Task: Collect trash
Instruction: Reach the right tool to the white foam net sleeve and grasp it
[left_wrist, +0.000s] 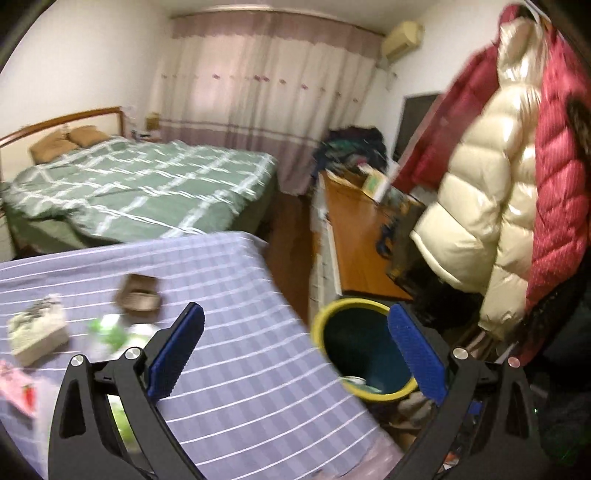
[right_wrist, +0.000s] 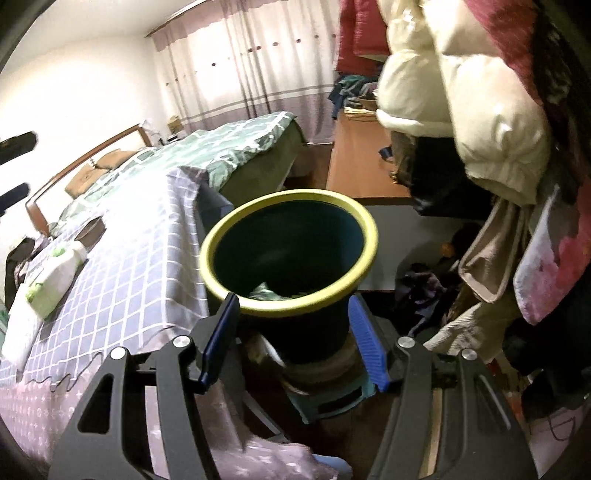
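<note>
Your left gripper (left_wrist: 293, 343) is spread wide with nothing in it, above the edge of the table (left_wrist: 229, 295) and the bin (left_wrist: 364, 350). Your right gripper (right_wrist: 291, 338) hugs the bin (right_wrist: 288, 254) low on its sides; I think the pads touch it. The bin is dark with a yellow rim, beside the table (right_wrist: 147, 258). Green trash (right_wrist: 264, 291) lies inside.

Left wrist camera looks forward and down over the purple checked tablecloth (left_wrist: 236, 332), blurred, bin (left_wrist: 364, 349) at about 5 o'clock; right wrist camera sits closer, tilted down, the same bin (right_wrist: 288, 251) centred, both sharing the green bed (left_wrist: 140, 188) and curtain (left_wrist: 266, 92).
</note>
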